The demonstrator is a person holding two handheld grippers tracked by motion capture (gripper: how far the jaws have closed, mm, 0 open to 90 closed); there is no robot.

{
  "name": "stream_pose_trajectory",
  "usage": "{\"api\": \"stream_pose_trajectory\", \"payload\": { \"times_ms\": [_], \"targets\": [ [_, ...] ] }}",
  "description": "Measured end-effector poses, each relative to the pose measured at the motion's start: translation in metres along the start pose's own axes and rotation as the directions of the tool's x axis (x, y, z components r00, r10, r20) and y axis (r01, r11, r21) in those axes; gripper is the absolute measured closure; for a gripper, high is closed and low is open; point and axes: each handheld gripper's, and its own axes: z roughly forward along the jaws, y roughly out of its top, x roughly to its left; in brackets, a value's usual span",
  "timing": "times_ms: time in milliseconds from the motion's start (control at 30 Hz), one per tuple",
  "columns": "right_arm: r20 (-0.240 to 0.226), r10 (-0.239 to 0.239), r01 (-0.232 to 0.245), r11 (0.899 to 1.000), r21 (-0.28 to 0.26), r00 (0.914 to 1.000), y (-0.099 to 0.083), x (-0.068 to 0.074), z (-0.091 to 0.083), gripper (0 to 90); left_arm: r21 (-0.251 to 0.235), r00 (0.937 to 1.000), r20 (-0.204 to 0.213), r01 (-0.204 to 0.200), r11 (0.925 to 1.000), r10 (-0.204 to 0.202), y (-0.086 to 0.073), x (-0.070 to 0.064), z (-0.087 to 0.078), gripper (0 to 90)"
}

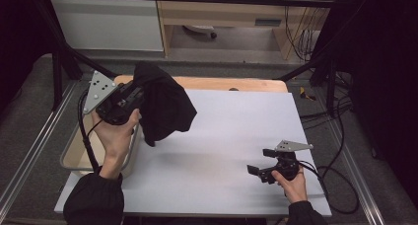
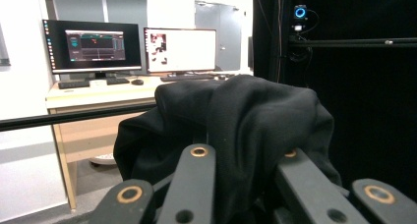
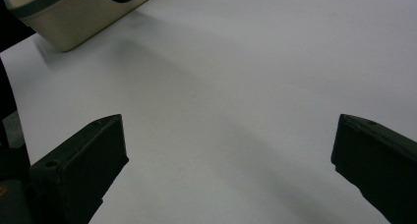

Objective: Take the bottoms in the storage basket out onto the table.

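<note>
Left gripper [image 1: 135,97] clamps the black cloth [image 1: 165,104] aloft; right gripper [image 1: 257,171] gapes wide, empty.

**Lighting and picture quality**

Illumination: even, soft, from overhead. Tabletop [image 1: 231,136]: bright pale grey, no glare; diffuse shadow under the black cloth [image 1: 162,104]. Surroundings: dark, black at the right side. Left gripper view: monitors [image 2: 133,49] bright, slightly soft; cloth detail lost in black. Right gripper view: broad faint shadows, near jaws blurred. Overall slightly grainy.
</note>
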Motion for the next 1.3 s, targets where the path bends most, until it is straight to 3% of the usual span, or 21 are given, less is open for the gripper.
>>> {"api": "stream_pose_trajectory", "payload": {
  "times_ms": [233,633,1300],
  "targets": [
    [0.001,-0.001,0.001,1.0,0.0,1.0,0.0,0.0,0.0,0.7,0.023,0.9991,0.041,-0.002,0.9997,0.001,-0.007,-0.011,0.009,85.0],
    [0.002,-0.002,0.002,1.0,0.001,1.0,0.0,0.0,0.0,0.7,0.069,0.9977,0.068,-0.006,0.9976,0.002,-0.024,-0.025,0.022,84.9],
    [0.002,-0.003,0.003,1.0,0.001,1.0,0.0,0.0,-0.001,0.7,0.169,0.9915,0.13,-0.027,0.9853,0.005,-0.054,-0.044,0.039,84.9]
  ]
}}
